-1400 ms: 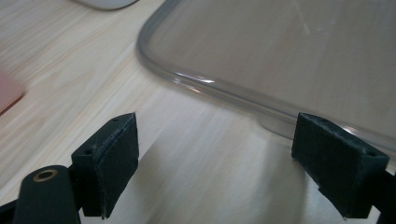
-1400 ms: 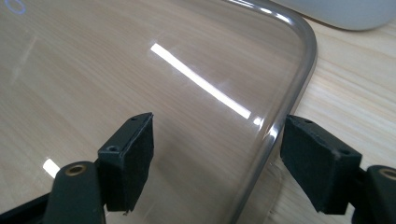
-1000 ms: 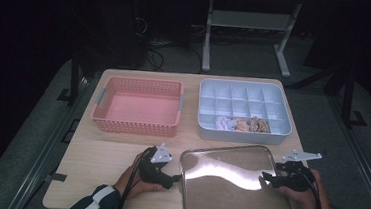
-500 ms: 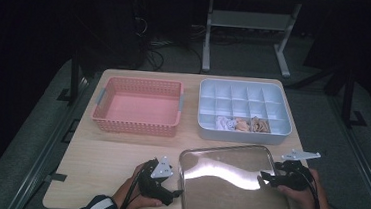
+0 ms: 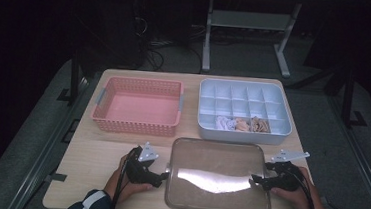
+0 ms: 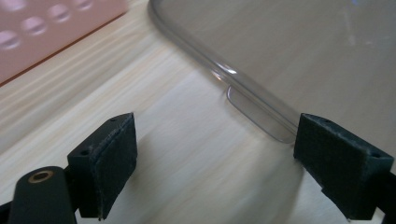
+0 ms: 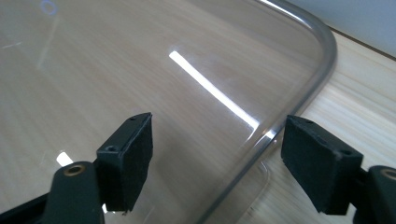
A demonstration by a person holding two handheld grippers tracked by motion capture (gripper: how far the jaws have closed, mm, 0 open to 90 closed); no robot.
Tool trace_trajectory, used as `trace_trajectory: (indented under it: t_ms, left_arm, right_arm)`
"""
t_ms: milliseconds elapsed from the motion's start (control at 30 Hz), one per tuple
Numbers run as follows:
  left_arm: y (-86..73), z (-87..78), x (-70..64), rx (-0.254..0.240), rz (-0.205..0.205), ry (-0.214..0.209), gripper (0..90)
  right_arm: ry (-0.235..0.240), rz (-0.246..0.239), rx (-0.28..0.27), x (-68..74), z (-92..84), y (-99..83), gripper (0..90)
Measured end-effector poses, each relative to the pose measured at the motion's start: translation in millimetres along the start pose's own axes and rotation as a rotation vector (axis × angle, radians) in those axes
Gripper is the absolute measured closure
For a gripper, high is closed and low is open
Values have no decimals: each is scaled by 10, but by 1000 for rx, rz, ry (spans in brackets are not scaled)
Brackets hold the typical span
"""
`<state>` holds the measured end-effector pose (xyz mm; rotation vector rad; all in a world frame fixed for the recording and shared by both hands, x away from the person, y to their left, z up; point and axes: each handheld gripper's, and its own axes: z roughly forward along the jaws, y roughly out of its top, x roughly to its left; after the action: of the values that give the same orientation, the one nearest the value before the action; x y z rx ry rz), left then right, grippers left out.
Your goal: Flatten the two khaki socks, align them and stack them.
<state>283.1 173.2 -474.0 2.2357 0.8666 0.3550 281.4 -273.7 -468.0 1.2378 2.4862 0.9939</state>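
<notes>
A clear plastic lid [image 5: 218, 175] lies flat on the wooden table [image 5: 92, 177] near its front edge. My left gripper [image 5: 164, 175] sits at the lid's left edge. In the left gripper view it [image 6: 224, 163] is open; its jaws have just been opening, with the lid's small tab [image 6: 259, 114] between them, untouched by the pads. My right gripper [image 5: 254, 180] is at the lid's right edge. In the right gripper view it [image 7: 219, 154] straddles the curved rim of the lid [image 7: 140, 70]; its jaws have just been opening and the pads stand off the plastic.
A pink basket [image 5: 138, 106] stands at the back left. Beside it at the back right is a pale blue compartment box [image 5: 244, 96] with several small items [image 5: 242, 124] in its front row. The table's front edge lies just below the lid.
The lid now lies lower and flatter, with a smaller glare. The left gripper has drawn slightly leftward off the lid's edge. The right hand has stayed in place.
</notes>
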Motion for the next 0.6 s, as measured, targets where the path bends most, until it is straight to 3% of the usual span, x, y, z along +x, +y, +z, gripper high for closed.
trace_trajectory:
  t_ms: [100, 167, 233, 267, 300, 400, 533, 600]
  left_arm:
    - [-18, -40, 22, 14, -4, -3, 133]
    - [-22, -75, 15, 16, -28, -47, 137]
    - [-17, -107, -13, 8, -79, -111, 180]
    - [-12, -113, -47, 0, -133, -152, 191]
    - [-10, -114, -70, -3, -154, -170, 197]
    - [-11, -104, -147, -25, -260, -250, 202]
    - [-22, -78, -191, -59, -384, -302, 204]
    - [-22, -62, -192, -75, -418, -300, 196]
  right_arm:
    - [19, 2, -12, -1, -2, -11, 290]
    - [21, 36, -25, -31, -46, -55, 297]
    - [15, 60, -46, -71, -120, -112, 306]
    - [31, 81, -55, -76, -150, -144, 306]
    - [39, 89, -57, -65, -176, -177, 306]
    - [58, 77, -45, -2, -181, -224, 305]
    - [54, 58, -45, 62, -174, -245, 323]
    - [26, 22, -44, 85, -173, -253, 336]
